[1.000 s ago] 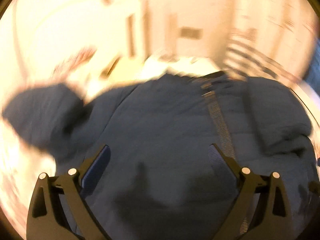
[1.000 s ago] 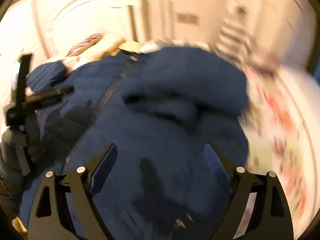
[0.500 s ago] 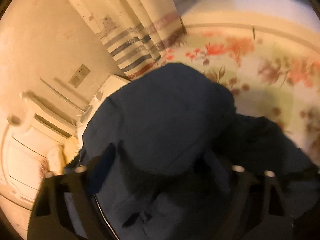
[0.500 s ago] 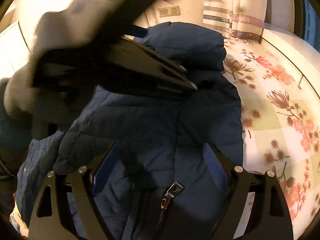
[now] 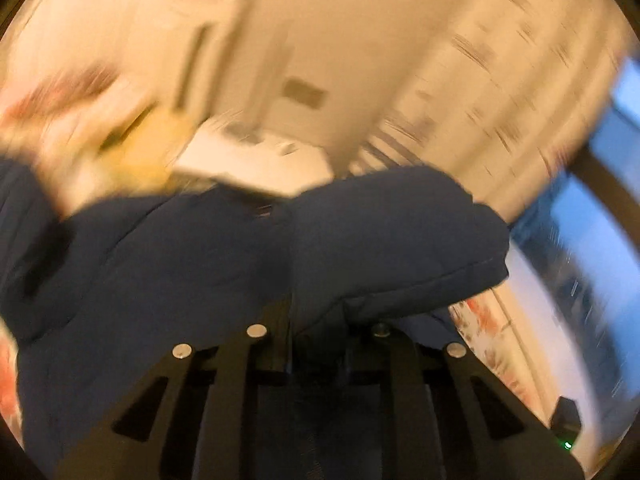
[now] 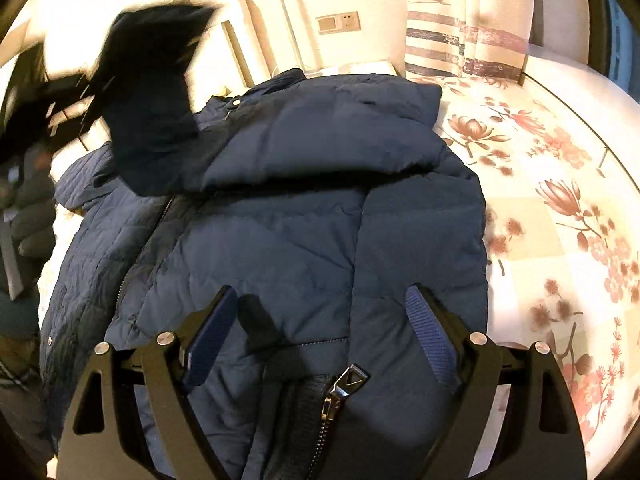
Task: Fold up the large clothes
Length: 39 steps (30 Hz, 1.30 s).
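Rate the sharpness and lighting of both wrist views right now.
Left wrist view: heavy motion blur, wall and curtain smeared, warm yellow cast; navy jacket soft. Right wrist view: jacket, zipper pull and floral bedsheet sharp, the upper-left dark shape blurred, bright wall washed out.

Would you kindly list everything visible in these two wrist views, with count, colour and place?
jacket: one, navy, padded, spread on the bed, zipper at the near edge.
sleeve: one, navy, lifted at the jacket's far left, blurred.
zipper pull: one, silver, between the right gripper's fingers, untouched.
bedsheet: one, cream with pink flowers, under and right of the jacket.
curtain: one, cream with dark stripes, behind the bed.
wall socket: one, beige, on the far wall.
left gripper: one, black, jaws just closed on a fold of jacket fabric.
right gripper: one, black with blue pads, open above the jacket.
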Tool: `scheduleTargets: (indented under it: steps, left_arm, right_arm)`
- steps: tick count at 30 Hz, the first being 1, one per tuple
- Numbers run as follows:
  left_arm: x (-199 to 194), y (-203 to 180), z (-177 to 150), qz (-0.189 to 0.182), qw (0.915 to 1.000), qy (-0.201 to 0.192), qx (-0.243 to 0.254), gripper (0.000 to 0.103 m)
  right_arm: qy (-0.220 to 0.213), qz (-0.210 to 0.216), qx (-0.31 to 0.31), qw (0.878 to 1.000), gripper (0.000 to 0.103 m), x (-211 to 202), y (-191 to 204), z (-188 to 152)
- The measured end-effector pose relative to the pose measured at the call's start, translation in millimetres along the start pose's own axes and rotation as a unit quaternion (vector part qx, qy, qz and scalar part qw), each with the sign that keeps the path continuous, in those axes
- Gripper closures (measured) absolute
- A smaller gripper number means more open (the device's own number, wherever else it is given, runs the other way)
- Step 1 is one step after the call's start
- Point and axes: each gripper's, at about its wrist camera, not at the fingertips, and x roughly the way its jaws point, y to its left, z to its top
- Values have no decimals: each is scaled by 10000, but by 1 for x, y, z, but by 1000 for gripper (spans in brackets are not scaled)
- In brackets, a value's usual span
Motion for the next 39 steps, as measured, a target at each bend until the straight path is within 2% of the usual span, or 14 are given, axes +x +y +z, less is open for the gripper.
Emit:
scheduleTargets:
  steps: [2,4,6,9,14,17,19,23,24,26,27,30,34,39]
  left_arm:
    - [-7,37,-9,98,9996,162,-210,78]
    - [-10,70,-24,166,9985,320,-420,49]
    - [-15,94,-35,176,9964,363,-740,34]
    - [-12,122,-46,-205,9878,577,-1435,34]
    - [-24,131,-48,-259,9854,333,-1648,35]
    - [-15,139,-47,-134,9844,386,-1709,67]
    - [-11,138,-48,-67,9868,461,-1551,78]
    - [-9,116,-47,520,9928,549,-934,75]
    - [-12,109,-47,775,9921,580,-799,68]
    - [-19,97,-47,1195,9902,510,-516,32]
    - [-25,87,-48,1663,9847,479,-217,13]
    - [-54,72,-50,2532,9671,-92,207,13]
    - [-120,61,-54,3491,9186,-1837,219,8]
    - [-90,39,-39,2851,9444,-1469,716,4]
  right_arm:
    - [12,-10,-5,10000,19,1,0,1]
    - [18,-15,0,10000,19,2,0,1]
    - [30,-19,0,10000,19,4,0,2]
    - [47,-44,-14,10000,19,5,1,1]
    - [58,-72,-37,10000,19,7,0,2]
    - [71,-99,-61,9999,19,9,0,2]
    - [70,-113,-74,9999,19,9,0,2]
    - [70,-123,-76,9999,19,11,0,2]
    - [75,-124,-75,9999,19,11,0,2]
    - [71,-125,-80,9999,19,11,1,2]
    - [69,-118,-73,9999,19,10,1,2]
    - [32,-154,-7,9999,20,6,-1,4]
    - [-121,-272,-53,9995,20,-2,-2,17]
    - [-471,-586,-732,9945,20,4,26,62]
